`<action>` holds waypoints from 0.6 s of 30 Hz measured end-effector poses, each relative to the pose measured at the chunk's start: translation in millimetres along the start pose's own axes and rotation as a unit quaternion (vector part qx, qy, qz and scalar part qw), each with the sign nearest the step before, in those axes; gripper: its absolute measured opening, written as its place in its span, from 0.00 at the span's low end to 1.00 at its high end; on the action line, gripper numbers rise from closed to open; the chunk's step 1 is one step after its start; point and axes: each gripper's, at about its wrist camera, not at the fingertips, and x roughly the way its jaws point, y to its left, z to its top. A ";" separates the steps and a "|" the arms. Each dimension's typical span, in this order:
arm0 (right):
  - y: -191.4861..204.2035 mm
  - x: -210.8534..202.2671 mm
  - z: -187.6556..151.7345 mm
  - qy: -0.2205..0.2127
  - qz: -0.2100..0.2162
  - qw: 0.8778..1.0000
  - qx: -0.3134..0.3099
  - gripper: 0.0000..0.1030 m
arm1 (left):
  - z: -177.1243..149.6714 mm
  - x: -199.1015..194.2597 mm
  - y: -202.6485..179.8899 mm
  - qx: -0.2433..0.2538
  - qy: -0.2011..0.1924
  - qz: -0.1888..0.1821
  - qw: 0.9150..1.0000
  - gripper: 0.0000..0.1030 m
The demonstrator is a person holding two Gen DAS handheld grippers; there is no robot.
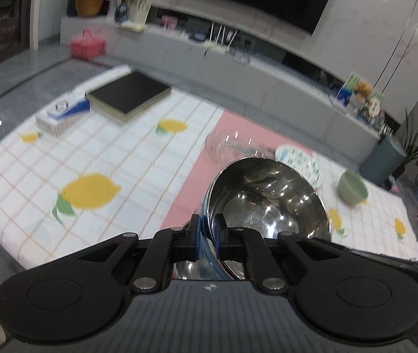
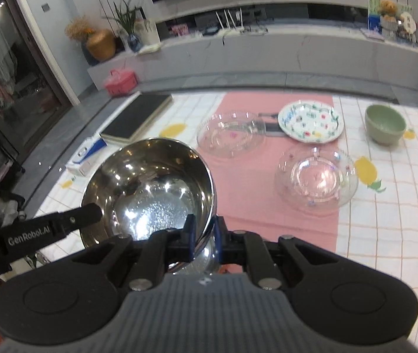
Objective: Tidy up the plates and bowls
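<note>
Your left tool (image 1: pixel 207 229) is clamped on the rim of a steel bowl (image 1: pixel 270 200), and your right tool (image 2: pixel 202 232) grips the opposite rim of the same steel bowl (image 2: pixel 150 185), held tilted above the bench (image 2: pixel 385 220). The bowl's underside is hidden behind both tools. On the pink runner (image 2: pixel 267 211) sit a clear glass plate (image 2: pixel 231 135) and a clear glass bowl (image 2: pixel 316 178); their edges are hard to trace. The floral plate (image 2: pixel 310 120) lies just behind them, and the green bowl (image 2: pixel 385 125) stands apart to the right. From the left wrist, the steel bowl partly blocks the glass plate and floral plate, and everything there is blurred.
</note>
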 end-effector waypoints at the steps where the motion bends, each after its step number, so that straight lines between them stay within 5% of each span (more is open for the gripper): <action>1: -2.4 5.5 -0.5 0.007 -0.001 1.000 0.002 0.10 | -3.7 4.3 2.8 -0.003 0.010 0.001 1.000 0.09; 18: -8.5 51.0 -7.2 0.058 -0.012 0.998 -0.001 0.09 | -17.5 36.3 13.9 -0.006 0.067 0.025 0.997 0.09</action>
